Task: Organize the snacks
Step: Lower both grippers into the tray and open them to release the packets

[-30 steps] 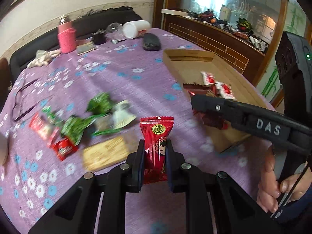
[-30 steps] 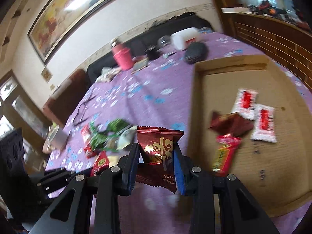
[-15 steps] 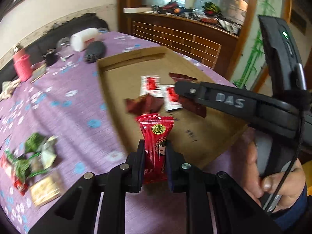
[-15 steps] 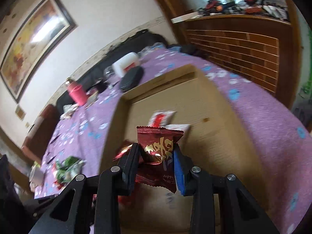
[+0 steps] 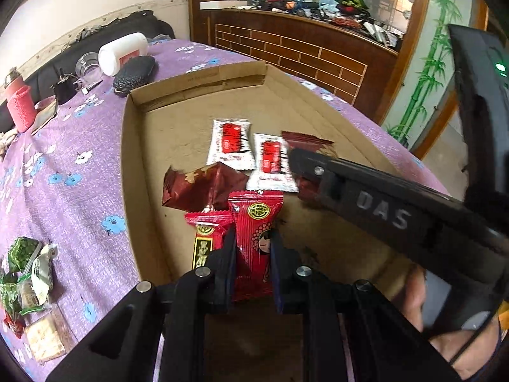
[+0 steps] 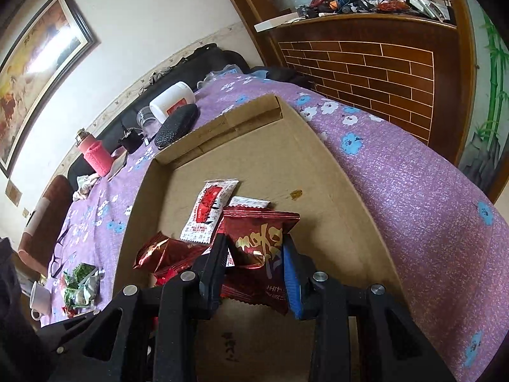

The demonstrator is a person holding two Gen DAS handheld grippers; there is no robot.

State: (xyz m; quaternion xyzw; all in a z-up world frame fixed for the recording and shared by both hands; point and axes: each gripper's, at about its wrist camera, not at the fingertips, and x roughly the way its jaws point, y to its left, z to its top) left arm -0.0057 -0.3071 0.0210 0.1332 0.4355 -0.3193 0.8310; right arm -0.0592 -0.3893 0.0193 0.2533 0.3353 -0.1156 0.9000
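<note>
We hold our left tongs (image 5: 251, 248) clamped on a bright red snack packet (image 5: 254, 222), gripped low on its body so the printed top stands free above the pads; that grip should let it fall flat once we let go. The packet hangs over the near part of the cardboard tray (image 5: 130, 159), just right of a red-and-yellow packet (image 5: 205, 238) that already lies there, so we judge this is the drop spot.

Our right tongs (image 6: 254, 254) pinch a dark red foil packet (image 6: 257, 238) across its middle, the blue pad on the right pressing its edge. It too sits above the tray's near half, just right of the pile, probably so the 2 drops do not collide. In the left view the right tongs reach across from the right, with a hand (image 5: 420, 299) under them.

Beyond the tongs, inside the tray, lie a crumpled maroon foil packet (image 5: 200, 187) and 2 white sachets with red labels (image 5: 230, 143), side by side toward the middle. The far half of the tray is bare, so there is room to spare.

Outside the tray, on the purple flowered cloth (image 5: 79, 191) of the counter, green wrappers (image 5: 25, 273) and a pale biscuit packet (image 5: 44, 340) wait at the near left; we take these as still to be moved. At the far left stand a pink bottle (image 5: 20, 105), a white jar on its side (image 5: 122, 52) and a dark case (image 5: 133, 70), none of them snacks.
</note>
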